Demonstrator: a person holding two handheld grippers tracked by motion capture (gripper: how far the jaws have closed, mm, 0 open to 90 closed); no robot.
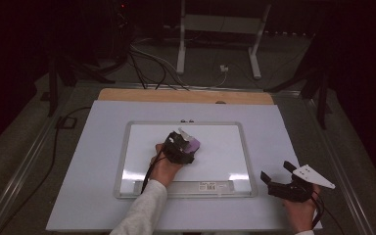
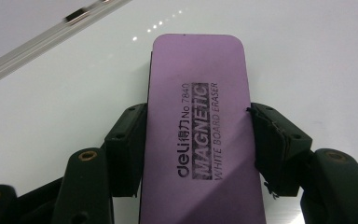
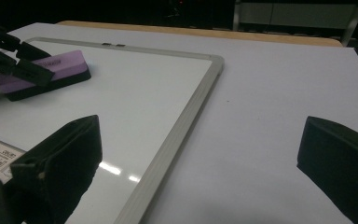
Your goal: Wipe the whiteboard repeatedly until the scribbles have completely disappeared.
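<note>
Wiping looks well along: the left gripper [image 2: 198,140] has its two black jaws clamped on the long sides of the purple rectangular magnetic whiteboard eraser [image 2: 199,135], which lies flat near the middle of the silver-framed white dry-erase board [image 1: 245,147], and the board's surface shows no marks that I can make out. The right gripper [image 1: 279,172] rests with its jaws spread wide and empty on the pale blue table cover [image 1: 93,161] just beside the board's right edge; judging from this, what remains is perhaps a last pass and setting the eraser down
</note>
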